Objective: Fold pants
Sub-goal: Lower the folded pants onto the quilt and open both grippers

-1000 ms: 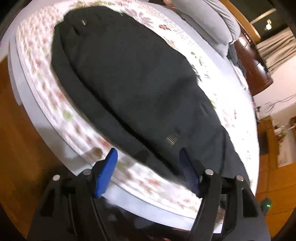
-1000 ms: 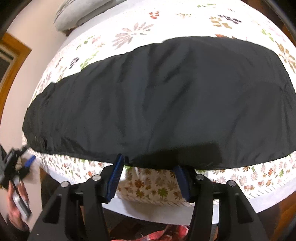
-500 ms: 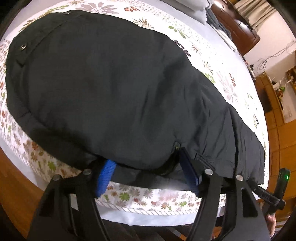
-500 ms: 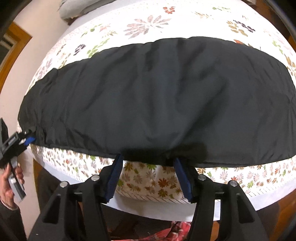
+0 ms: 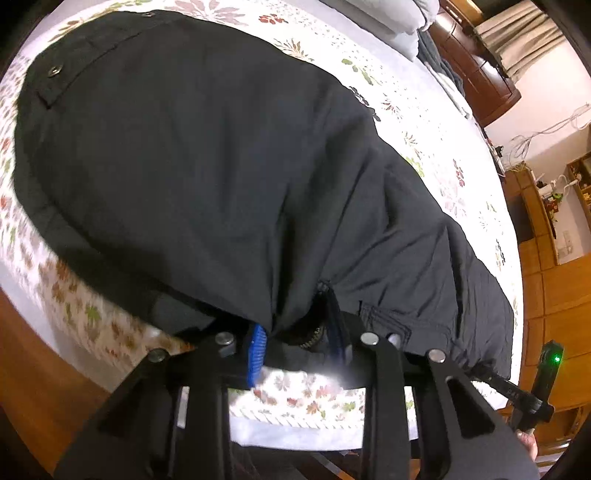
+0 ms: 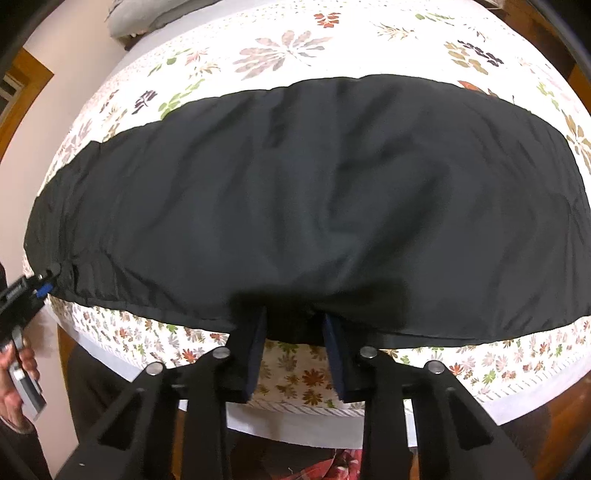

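Note:
Black pants (image 5: 221, 166) lie spread on a bed with a floral sheet (image 5: 424, 122). My left gripper (image 5: 297, 330) has closed on the near edge of the pants beside a zipper, with bunched cloth between the blue pads. In the right wrist view the pants (image 6: 314, 203) stretch across the bed as a wide dark band. My right gripper (image 6: 295, 325) has its jaws narrowed on the near hem, and the cloth covers the fingertips. The left gripper also shows at the far left of the right wrist view (image 6: 40, 284), holding the pants' corner.
Grey pillows (image 6: 147, 14) lie at the head of the bed. A wooden cabinet (image 5: 476, 74) and shelves with cables (image 5: 546, 192) stand beyond the bed. The wooden floor (image 5: 37, 369) shows beside the bed's edge. The floral sheet (image 6: 295, 48) is bare beyond the pants.
Both grippers moved in to the near edge of the pants and their jaws narrowed onto the cloth. The cloth at the left gripper has bunched up.

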### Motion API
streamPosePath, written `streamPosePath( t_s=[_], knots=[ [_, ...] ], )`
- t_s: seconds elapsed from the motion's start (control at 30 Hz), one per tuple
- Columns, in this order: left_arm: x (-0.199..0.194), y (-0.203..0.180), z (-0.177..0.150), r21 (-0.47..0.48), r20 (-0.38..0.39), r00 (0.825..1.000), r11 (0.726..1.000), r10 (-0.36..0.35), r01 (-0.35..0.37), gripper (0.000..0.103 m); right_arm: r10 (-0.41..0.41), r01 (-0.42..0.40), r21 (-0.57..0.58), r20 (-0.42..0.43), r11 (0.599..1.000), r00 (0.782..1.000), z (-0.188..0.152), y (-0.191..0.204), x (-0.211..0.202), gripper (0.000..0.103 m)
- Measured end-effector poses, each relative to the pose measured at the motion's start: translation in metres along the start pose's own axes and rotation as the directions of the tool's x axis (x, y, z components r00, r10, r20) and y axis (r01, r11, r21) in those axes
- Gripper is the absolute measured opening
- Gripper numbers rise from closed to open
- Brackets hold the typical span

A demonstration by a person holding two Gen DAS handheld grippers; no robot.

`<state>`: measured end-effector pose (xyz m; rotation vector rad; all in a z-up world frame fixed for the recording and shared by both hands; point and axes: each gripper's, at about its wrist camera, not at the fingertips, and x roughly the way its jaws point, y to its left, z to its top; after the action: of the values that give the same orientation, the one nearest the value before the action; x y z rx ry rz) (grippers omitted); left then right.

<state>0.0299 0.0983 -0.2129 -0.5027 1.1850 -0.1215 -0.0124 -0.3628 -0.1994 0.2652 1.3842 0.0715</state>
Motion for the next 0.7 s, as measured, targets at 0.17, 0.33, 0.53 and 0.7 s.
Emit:
streamPosePath(
  t_s=[0.17, 0.33, 0.53, 0.7],
  knots=[
    [-0.012, 0.001, -0.015, -0.031, 0.010, 1.000, 0.999, 0.004, -0.004, 0.027, -0.012, 0.012, -0.006, 0.005, 1.000, 1.000, -0.003, -0.002, -0.001, 0.029],
    [-0.011, 0.008, -0.023, -0.060, 0.015, 1.000, 0.998, -0.010, 0.010, 0.027, 0.032, -0.032, 0.013, -0.002, 0.999, 0.999, -0.004, -0.010, -0.001, 0.029],
    [-0.018, 0.004, -0.017, -0.040, 0.012, 0.999, 0.998, 0.046, -0.045, 0.069, 0.046, -0.046, 0.017, 0.040, 0.999, 0.998, -0.016, -0.035, -0.025, 0.059],
    [-0.038, -0.014, -0.024, 0.009, 0.023, 0.991, 0.991, 0.132, -0.133, 0.089, -0.018, -0.001, 0.163, 0.114, 0.987, 0.993, -0.034, -0.110, -0.066, 0.070]
  ],
)
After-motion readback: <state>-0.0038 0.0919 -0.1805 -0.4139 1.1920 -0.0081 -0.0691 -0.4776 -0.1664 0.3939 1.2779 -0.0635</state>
